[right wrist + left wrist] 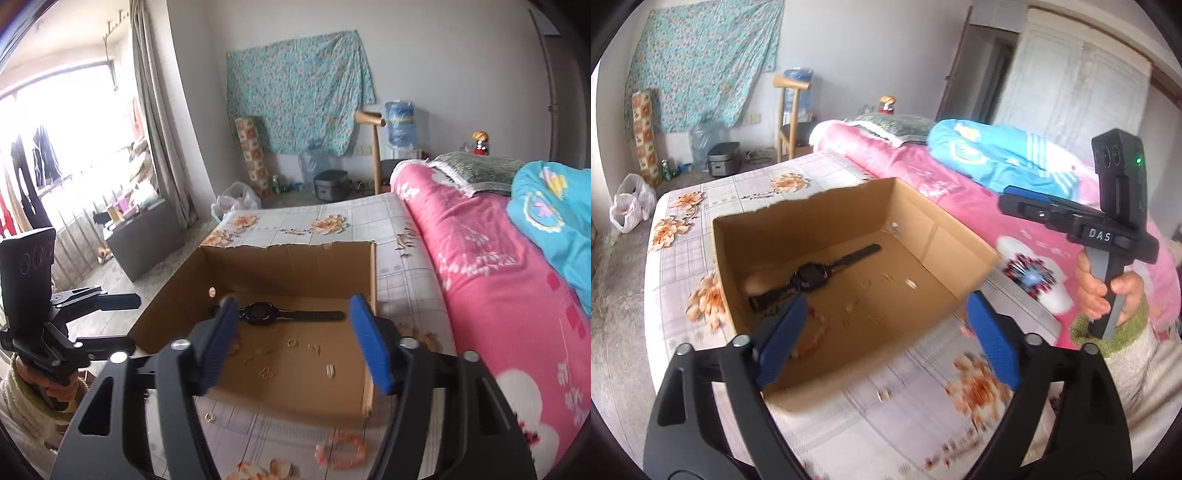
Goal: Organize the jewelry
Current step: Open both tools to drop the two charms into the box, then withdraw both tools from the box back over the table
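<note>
Both grippers, left gripper and right gripper, hang spread wide and empty over the cardboard box, its far rim torn; "DAS" marks the right handle.

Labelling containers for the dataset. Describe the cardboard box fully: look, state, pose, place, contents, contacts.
The cardboard box is plain brown corrugated board, open-topped, with flaps torn off to leave a ragged far rim and a small round hole in one wall. It sits upright on the floral bedsheet, beside the pink quilt. On its floor lie a black watch and small gold pieces. Neither gripper visibly touches it.
</note>
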{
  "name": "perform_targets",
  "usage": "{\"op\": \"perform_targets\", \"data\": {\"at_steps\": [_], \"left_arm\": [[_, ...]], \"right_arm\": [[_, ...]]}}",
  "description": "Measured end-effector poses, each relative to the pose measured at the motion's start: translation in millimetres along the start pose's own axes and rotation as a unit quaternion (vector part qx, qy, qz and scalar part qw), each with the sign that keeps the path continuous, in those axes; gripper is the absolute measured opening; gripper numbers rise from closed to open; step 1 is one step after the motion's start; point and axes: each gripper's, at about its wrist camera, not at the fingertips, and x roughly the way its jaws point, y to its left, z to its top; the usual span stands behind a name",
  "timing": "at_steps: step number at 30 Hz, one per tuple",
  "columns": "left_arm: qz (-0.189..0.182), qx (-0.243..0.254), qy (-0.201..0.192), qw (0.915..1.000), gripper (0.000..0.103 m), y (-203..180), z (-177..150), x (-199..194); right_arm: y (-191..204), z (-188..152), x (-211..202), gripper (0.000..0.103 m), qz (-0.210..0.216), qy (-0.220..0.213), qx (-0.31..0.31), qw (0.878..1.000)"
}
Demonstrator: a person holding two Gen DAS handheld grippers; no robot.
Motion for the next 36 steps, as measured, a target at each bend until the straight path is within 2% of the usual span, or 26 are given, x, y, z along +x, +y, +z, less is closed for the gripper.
{"op": "perform_targets", "data": {"at_steps": [2, 5, 7, 9, 11, 12, 13, 15, 19, 21, 23, 25, 36], "left_arm": [[-0.008, 0.01, 0.011, 0.9999, 0.09, -5.7, -20.2, -12.0], [0.013, 0.013, 0.043, 0.9989, 0.092, -9.6, -50.6, -10.6], [0.044, 0.007, 0.075, 0.9962, 0.092, -11.7, -70.3, 1.3], [0.094, 0.007, 0.103, 0.9902, 0.092, -11.9, -89.6, 18.4], [0.15, 0.011, 0.128, 0.9803, 0.092, -12.6, -103.6, 38.7], [0.164, 0.01, 0.133, 0.9774, 0.092, -12.5, -106.9, 45.0], [0.177, -0.002, 0.14, 0.9742, 0.092, -10.3, -110.9, 53.3], [0.179, -0.029, 0.156, 0.971, 0.092, -3.9, -116.6, 66.3], [0.212, -0.055, 0.175, 0.9598, 0.092, 1.3, -123.6, 80.8], [0.214, -0.077, 0.173, 0.9584, 0.093, 4.1, -125.8, 82.9], [0.212, -0.096, 0.173, 0.9572, 0.094, 7.5, -126.3, 83.0], [0.216, -0.099, 0.17, 0.9564, 0.095, 8.6, -126.6, 81.8], [0.233, -0.116, 0.158, 0.9526, 0.095, -8.9, -131.7, 80.7]], "right_arm": [[3.2, -20.7, -14.6, 0.081, -0.001, 0.003, 0.004, 1.0], [10.4, -55.1, -16.7, 0.088, -0.022, 0.037, 0.006, 0.999], [15.6, -80.8, -3.3, 0.089, -0.047, 0.081, 0.014, 0.996], [20.8, -102.9, 15.6, 0.089, -0.08, 0.123, 0.018, 0.989], [22.6, -124.2, 35.4, 0.089, -0.135, 0.168, 0.015, 0.976], [24.0, -132.2, 45.5, 0.089, -0.153, 0.188, 0.013, 0.97], [24.6, -137.4, 50.9, 0.089, -0.155, 0.196, 0.017, 0.968], [22.9, -146.6, 63.2, 0.089, -0.142, 0.213, 0.034, 0.966], [17.5, -152.4, 79.1, 0.089, -0.172, 0.227, 0.029, 0.958], [14.0, -155.3, 85.7, 0.089, -0.174, 0.232, 0.031, 0.957], [10.0, -157.2, 89.8, 0.094, -0.177, 0.234, 0.033, 0.955], [6.8, -156.7, 92.3, 0.096, -0.18, 0.234, 0.034, 0.955], [-5.4, -158.7, 89.5, 0.097, -0.175, 0.235, 0.041, 0.955]]}}
